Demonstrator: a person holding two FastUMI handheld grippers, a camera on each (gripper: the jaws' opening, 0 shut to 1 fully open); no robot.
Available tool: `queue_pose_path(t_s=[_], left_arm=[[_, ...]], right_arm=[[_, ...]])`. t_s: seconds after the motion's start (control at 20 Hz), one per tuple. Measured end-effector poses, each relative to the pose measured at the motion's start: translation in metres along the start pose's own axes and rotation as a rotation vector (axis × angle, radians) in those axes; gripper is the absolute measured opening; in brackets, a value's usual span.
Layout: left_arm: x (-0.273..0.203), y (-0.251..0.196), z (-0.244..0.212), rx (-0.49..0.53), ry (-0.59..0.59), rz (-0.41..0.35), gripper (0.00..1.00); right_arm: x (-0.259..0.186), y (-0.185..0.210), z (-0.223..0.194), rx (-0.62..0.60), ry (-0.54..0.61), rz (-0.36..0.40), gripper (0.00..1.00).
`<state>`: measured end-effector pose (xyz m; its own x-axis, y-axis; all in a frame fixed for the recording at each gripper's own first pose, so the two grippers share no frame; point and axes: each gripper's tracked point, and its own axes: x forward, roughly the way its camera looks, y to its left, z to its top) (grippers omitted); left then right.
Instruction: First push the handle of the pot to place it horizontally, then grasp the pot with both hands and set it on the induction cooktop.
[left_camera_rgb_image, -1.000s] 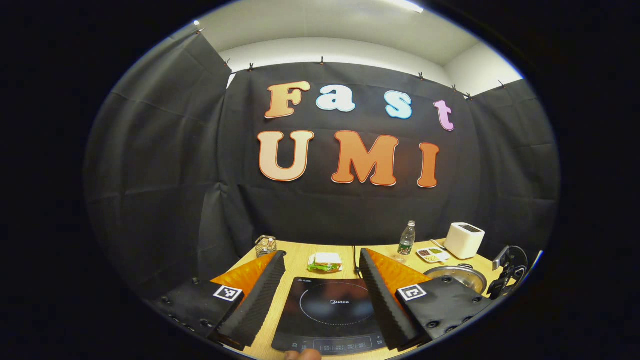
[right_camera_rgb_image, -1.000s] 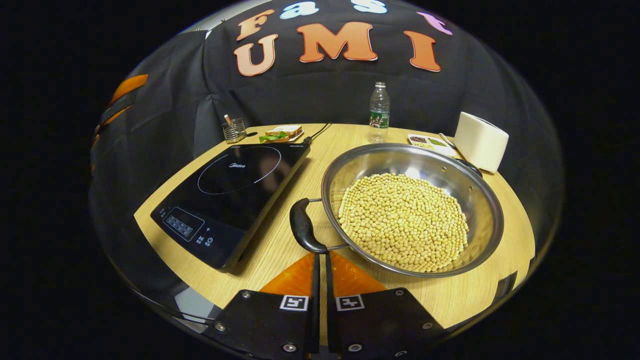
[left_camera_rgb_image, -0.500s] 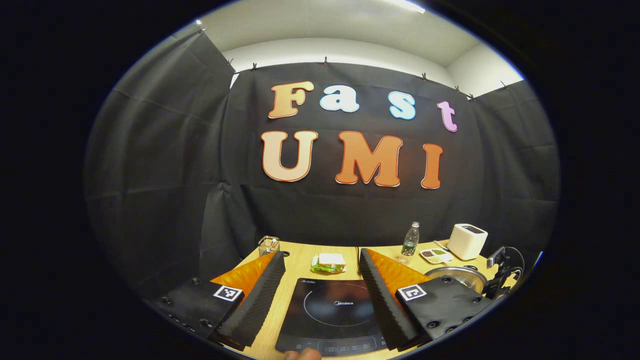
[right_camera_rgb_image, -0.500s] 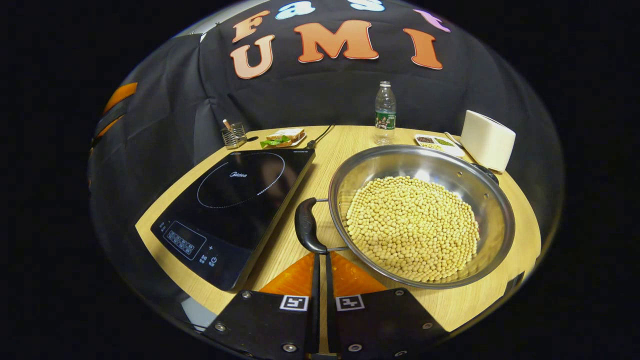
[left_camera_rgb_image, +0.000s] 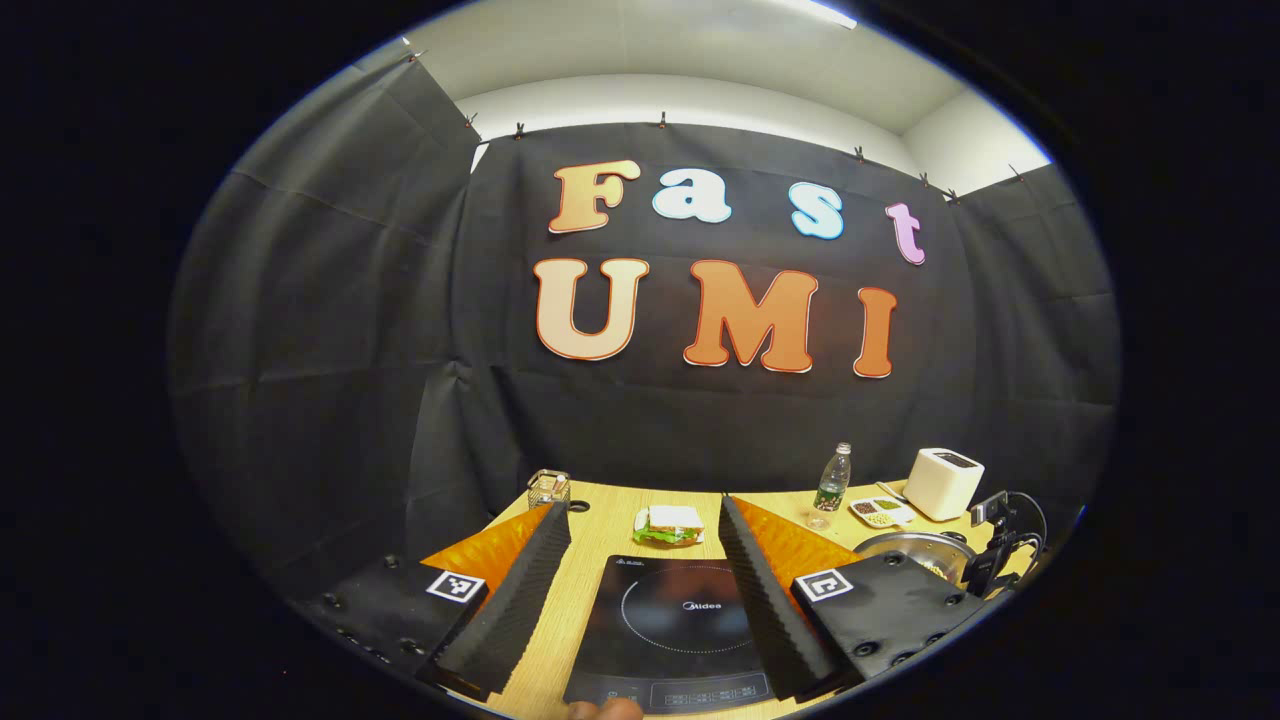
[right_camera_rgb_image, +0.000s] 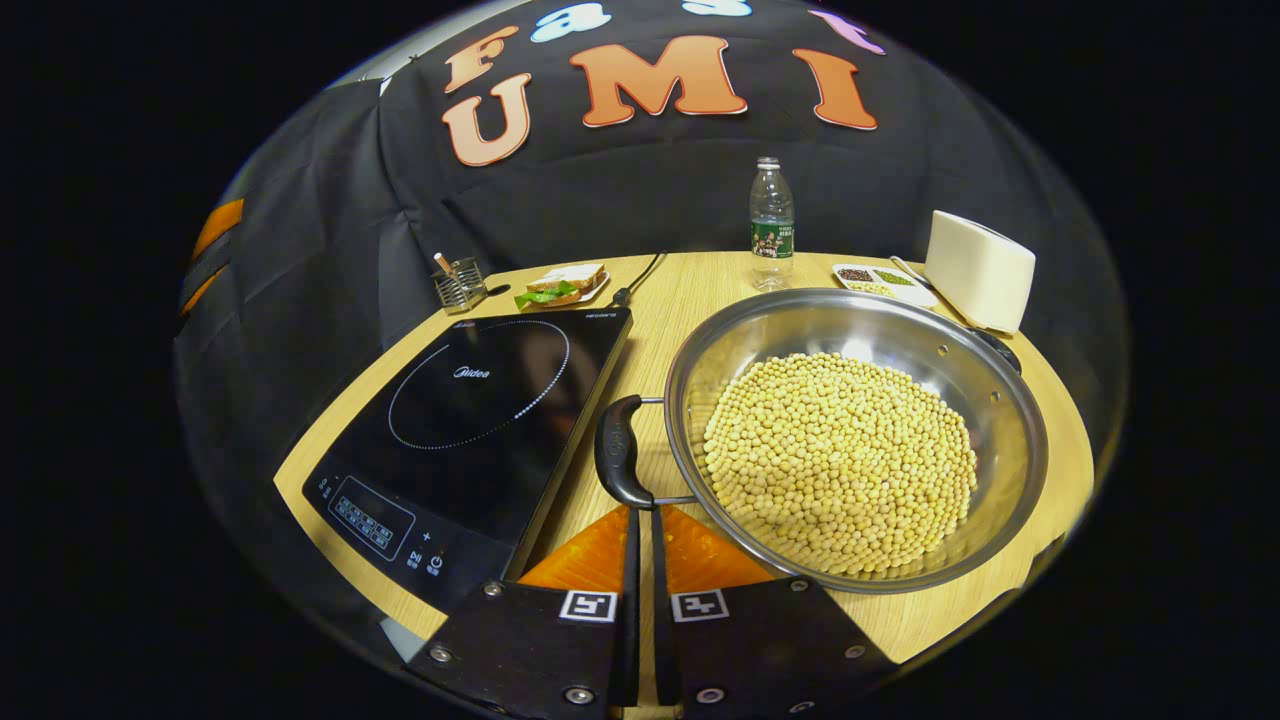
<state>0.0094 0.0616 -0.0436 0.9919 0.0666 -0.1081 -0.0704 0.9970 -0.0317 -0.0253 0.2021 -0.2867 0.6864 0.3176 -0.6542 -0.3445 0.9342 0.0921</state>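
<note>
A steel pot (right_camera_rgb_image: 800, 312) full of pale beans stands on the wooden table, right of the black induction cooktop (right_camera_rgb_image: 470, 400). The pot's near black handle (right_camera_rgb_image: 618, 452) points at the cooktop's edge, and its far handle (right_camera_rgb_image: 998, 346) is by the toaster. My right gripper (right_camera_rgb_image: 640, 512) is shut with nothing between its fingers, its tips against the lower end of the near handle. Above the front of the cooktop (left_camera_rgb_image: 680, 620) my left gripper (left_camera_rgb_image: 644, 508) hangs open and holds nothing. In the left gripper view the pot (left_camera_rgb_image: 915, 548) is low at the right, with the right gripper (left_camera_rgb_image: 1000, 548) beside it.
Along the back of the table stand a water bottle (right_camera_rgb_image: 771, 220), a white toaster (right_camera_rgb_image: 980, 270), a small tray of beans (right_camera_rgb_image: 880, 282), a sandwich on a plate (right_camera_rgb_image: 560, 285) and a wire holder (right_camera_rgb_image: 458, 283). A cable (right_camera_rgb_image: 640, 275) runs back from the cooktop.
With the right gripper at its near handle, the pot has turned a little and that handle now lies closer to the cooktop. The left gripper has drifted slightly, still open.
</note>
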Motion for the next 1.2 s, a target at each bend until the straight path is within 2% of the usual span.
queue_pose_path(t_s=[0.55, 1.2], left_arm=[[0.007, 0.01, -0.013, -0.004, 0.017, 0.008, 0.98], [0.015, 0.022, -0.024, -0.037, 0.039, 0.028, 0.98]], right_arm=[[0.018, 0.01, 0.014, 0.027, -0.012, -0.018, 0.06], [0.041, 0.025, 0.028, 0.071, -0.016, -0.007, 0.01]])
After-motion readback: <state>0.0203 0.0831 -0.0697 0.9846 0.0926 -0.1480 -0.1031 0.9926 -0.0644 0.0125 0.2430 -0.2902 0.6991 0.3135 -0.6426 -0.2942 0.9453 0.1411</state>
